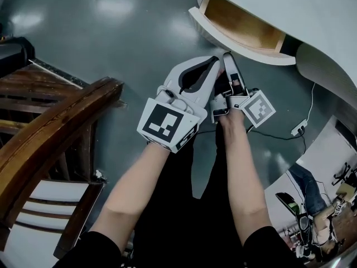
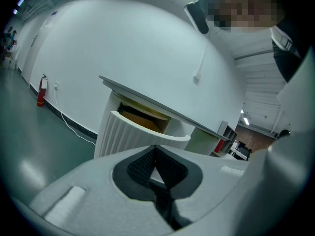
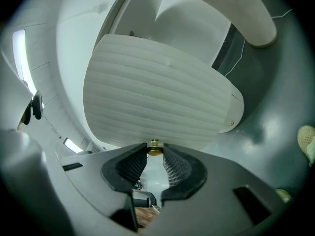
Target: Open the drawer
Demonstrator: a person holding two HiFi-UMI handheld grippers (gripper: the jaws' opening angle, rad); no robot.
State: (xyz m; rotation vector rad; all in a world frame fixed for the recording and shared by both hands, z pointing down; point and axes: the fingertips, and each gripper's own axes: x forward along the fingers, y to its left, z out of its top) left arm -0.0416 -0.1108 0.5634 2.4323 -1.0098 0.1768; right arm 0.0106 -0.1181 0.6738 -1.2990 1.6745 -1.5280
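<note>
My two grippers sit side by side in the middle of the head view. My left gripper (image 1: 211, 65) is clenched on nothing: its own view shows the pads meeting at the tips with nothing between them. My right gripper (image 3: 154, 154) grasps the single brass knob (image 3: 154, 147), pinched at the very tips of its fingers (image 3: 132, 165). Only that view shows the knob; from the head view the gripper covers it. Just past the knob, the ribbed front of the one drawer (image 3: 157, 97) fills the frame. The head view, upper right, shows what that view cannot: the drawer standing out from under the white top (image 1: 312, 10), its wooden inside bare to the camera. The left gripper view shows the same gap from the side. One wooden chair (image 1: 61, 127) crowds the left edge, and open floor (image 1: 111, 27) lies between it and the drawer. One cable (image 1: 290, 134) trails at right.
</note>
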